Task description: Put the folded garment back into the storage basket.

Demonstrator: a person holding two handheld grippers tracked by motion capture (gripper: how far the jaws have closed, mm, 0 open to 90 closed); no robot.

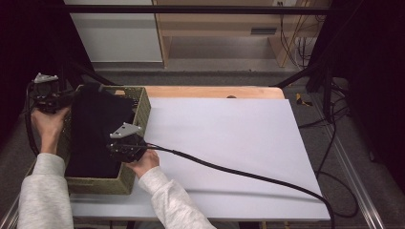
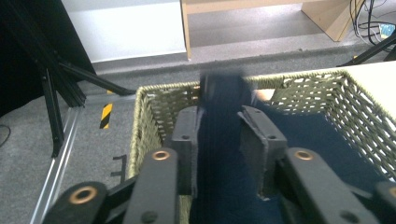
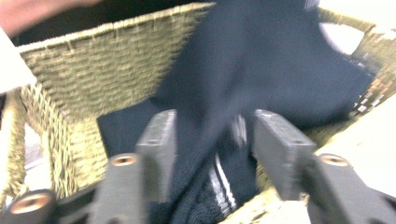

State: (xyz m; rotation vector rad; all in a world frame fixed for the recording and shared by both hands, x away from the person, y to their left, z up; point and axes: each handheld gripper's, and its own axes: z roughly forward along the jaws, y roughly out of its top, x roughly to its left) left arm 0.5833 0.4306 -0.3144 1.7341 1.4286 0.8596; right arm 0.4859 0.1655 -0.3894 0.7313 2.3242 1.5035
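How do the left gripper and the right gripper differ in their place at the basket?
The left gripper sits at the far left corner of the basket; the right gripper reaches in from the near right side. The left hand is outside the basket, the right hand over the white table. Both have the dark garment between their jaws.

High view: the white tabletop (image 1: 229,143) is evenly lit from above; both side margins are lost in deep shadow. A soft shadow is cast beside the cable (image 1: 239,171). Left gripper view: background sharp, near jaws slightly softened. Right gripper view: heavily smeared by motion blur, with the dark garment (image 3: 261,74) left without detail.
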